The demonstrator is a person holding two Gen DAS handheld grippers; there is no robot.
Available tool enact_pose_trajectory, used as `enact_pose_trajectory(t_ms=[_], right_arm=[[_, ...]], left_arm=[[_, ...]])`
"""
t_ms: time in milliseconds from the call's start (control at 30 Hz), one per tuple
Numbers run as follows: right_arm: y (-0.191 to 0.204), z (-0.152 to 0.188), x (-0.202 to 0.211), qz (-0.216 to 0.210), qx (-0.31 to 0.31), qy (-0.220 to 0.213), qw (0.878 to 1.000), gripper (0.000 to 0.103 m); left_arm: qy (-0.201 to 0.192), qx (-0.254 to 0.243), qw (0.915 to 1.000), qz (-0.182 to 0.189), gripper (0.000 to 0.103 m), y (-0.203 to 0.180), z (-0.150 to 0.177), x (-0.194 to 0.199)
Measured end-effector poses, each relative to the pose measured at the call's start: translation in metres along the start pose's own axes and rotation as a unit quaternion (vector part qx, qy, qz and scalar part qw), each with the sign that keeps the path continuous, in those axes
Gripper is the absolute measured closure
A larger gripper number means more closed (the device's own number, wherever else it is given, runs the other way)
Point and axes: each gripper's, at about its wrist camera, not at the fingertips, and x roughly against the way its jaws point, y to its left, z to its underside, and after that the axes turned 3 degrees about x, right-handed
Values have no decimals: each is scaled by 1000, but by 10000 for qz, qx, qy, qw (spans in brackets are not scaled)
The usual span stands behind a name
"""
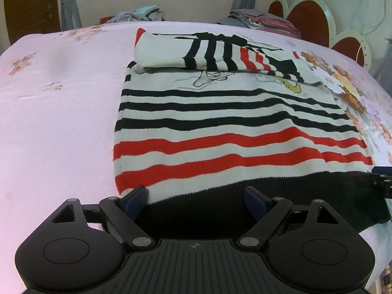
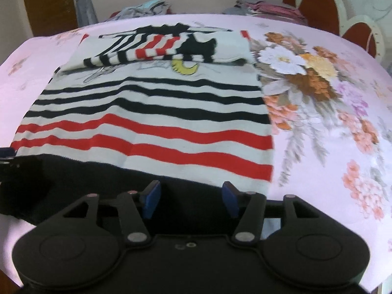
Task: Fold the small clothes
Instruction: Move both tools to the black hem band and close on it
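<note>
A white knit sweater (image 1: 220,112) (image 2: 152,112) with black and red stripes and a black hem (image 1: 306,196) (image 2: 73,186) lies flat on the bed. Its sleeves (image 1: 215,51) (image 2: 156,46) are folded across the chest at the far end. My left gripper (image 1: 196,197) stands open over the hem's left part, near the sweater's left corner. My right gripper (image 2: 191,196) is open over the hem's right part, near the right corner. The black hem lies between each pair of blue pads (image 1: 136,202) (image 2: 152,199), and no pad presses on it.
The sweater rests on a pink floral bedsheet (image 1: 56,112) (image 2: 330,112). Two piles of clothes (image 1: 139,13) (image 1: 264,20) sit at the bed's far edge. A red and white scalloped headboard (image 1: 311,22) rises at the right. A window and grey curtains are behind.
</note>
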Motion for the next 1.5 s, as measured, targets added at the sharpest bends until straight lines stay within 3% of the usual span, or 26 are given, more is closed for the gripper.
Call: enact_pose_trajectory(t_ms=[433, 733, 867, 1133, 1267, 1367, 1500], right_arm=[[-41, 25, 18, 444, -588, -11, 9973, 41], [-43, 38, 15, 121, -1080, 119, 9940, 42], [-39, 41, 13, 97, -1071, 150, 9941, 43], [-42, 42, 10, -42, -1195, 222, 9926, 44], [-39, 40, 7, -96, -1113, 263, 9934, 55], [-37, 37, 6, -140, -1022, 293, 9942, 65], [-37, 33, 6, -323, -984, 325, 9941, 92]], left_arm=[[92, 385, 9987, 308, 18, 38, 21, 15], [-20, 749, 9952, 637, 18, 46, 37, 23], [47, 965, 9913, 893, 40, 46, 38, 20], [217, 1171, 9856, 1201, 49, 45, 37, 14], [222, 1162, 9846, 1288, 52, 44, 36, 11], [286, 1169, 9841, 1305, 75, 46, 34, 8], [320, 1060, 9858, 1264, 86, 45, 29, 9]])
